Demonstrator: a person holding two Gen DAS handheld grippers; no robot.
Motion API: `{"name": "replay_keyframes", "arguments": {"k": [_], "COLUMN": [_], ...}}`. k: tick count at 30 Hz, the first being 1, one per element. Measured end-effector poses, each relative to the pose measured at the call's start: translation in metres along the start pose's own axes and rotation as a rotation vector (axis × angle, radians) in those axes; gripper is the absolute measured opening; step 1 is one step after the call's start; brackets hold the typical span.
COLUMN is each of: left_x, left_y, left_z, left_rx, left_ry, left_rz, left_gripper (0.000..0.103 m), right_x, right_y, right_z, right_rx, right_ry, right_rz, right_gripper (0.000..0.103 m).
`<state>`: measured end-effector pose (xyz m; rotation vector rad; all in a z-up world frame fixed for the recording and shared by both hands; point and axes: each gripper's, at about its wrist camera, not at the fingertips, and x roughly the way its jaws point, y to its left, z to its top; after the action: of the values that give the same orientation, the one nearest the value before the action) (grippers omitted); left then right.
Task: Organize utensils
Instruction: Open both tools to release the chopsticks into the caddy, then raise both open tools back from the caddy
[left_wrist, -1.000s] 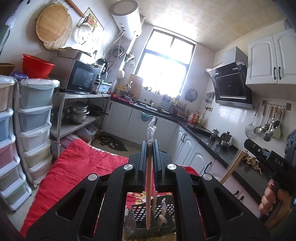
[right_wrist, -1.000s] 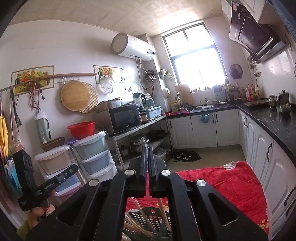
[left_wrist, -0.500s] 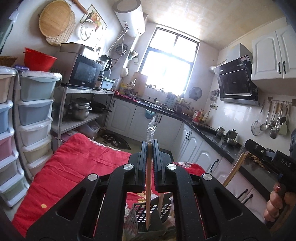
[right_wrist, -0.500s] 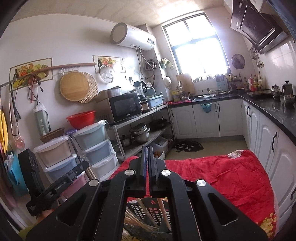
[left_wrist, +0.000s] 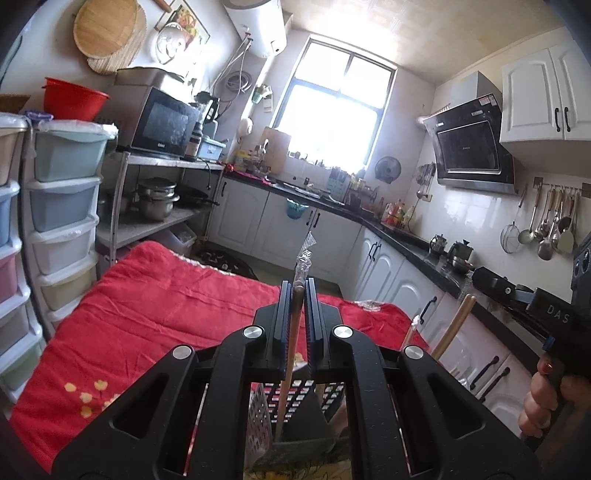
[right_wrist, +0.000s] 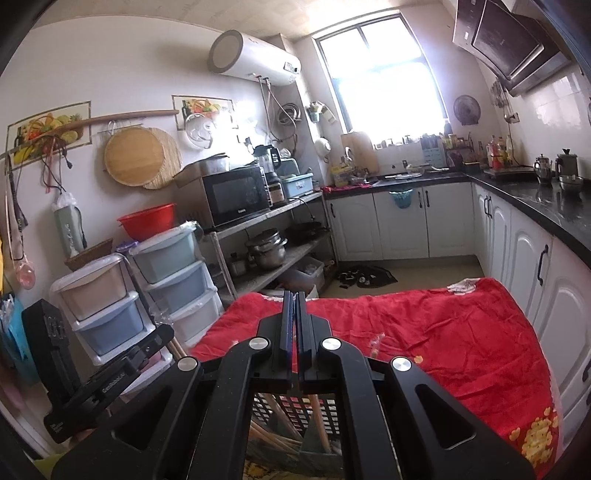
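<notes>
My left gripper (left_wrist: 296, 291) is shut on a wooden chopstick (left_wrist: 286, 369) whose top end wears a clear plastic wrapper (left_wrist: 304, 254). The stick's lower end reaches down into a dark perforated utensil basket (left_wrist: 295, 397) just below the fingers. My right gripper (right_wrist: 295, 299) is also shut, and a wooden chopstick (right_wrist: 319, 417) runs down from it into the same basket (right_wrist: 288, 410), where several more chopsticks (right_wrist: 273, 439) lie. In the left wrist view the right gripper (left_wrist: 476, 275) sits to the right with that stick (left_wrist: 454, 325) slanting below its tip, a hand (left_wrist: 546, 398) on its handle.
The basket stands on a table covered with a red cloth (left_wrist: 147, 314) (right_wrist: 443, 332). Plastic drawer towers (left_wrist: 62, 221) and a metal rack with a microwave (left_wrist: 162, 125) stand to the left. White cabinets under a black counter (left_wrist: 388, 266) run along the right.
Both grippers have sunk toward the basket, which now looks larger and closer below the fingers. The held chopsticks reach deeper into it. Both grips stay the same.
</notes>
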<state>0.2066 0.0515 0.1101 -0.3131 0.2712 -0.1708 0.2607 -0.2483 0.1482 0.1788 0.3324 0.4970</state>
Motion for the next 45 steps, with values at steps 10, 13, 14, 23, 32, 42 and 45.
{"name": "replay_keyframes", "arguments": {"k": [10, 13, 14, 23, 32, 42, 45], "left_x": [0.002, 0.002, 0.001, -0.015, -0.051, -0.083, -0.091], "left_y": [-0.005, -0.004, -0.004, 0.000, 0.011, 0.023, 0.026], "left_z": [-0.013, -0.015, -0.015, -0.014, -0.021, -0.038, -0.048], "left_rx": [0.020, 0.013, 0.009, -0.008, -0.056, -0.094, -0.108], "left_ry": [0.048, 0.065, 0.069, 0.068, 0.053, 0.066, 0.083], "left_rz": [0.008, 0.013, 0.013, 0.026, 0.034, 0.060, 0.069], "left_gripper": [0.004, 0.025, 0.030, 0.058, 0.092, 0.092, 0.092], "right_x": [0.004, 0.001, -0.002, -0.027, -0.059, -0.083, -0.085], "right_y": [-0.009, -0.011, -0.012, -0.011, -0.007, 0.001, 0.008], "right_z": [-0.016, -0.020, -0.020, -0.026, -0.039, -0.059, -0.067], "right_rx": [0.031, 0.035, 0.041, 0.004, -0.033, -0.058, -0.084], "right_ry": [0.043, 0.046, 0.042, 0.021, 0.016, 0.034, 0.055], "right_rz": [-0.036, -0.057, -0.055, -0.075, -0.069, -0.057, -0.053], "right_gripper": [0.004, 0.031, 0.035, 0.043, 0.050, 0.053, 0.053]}}
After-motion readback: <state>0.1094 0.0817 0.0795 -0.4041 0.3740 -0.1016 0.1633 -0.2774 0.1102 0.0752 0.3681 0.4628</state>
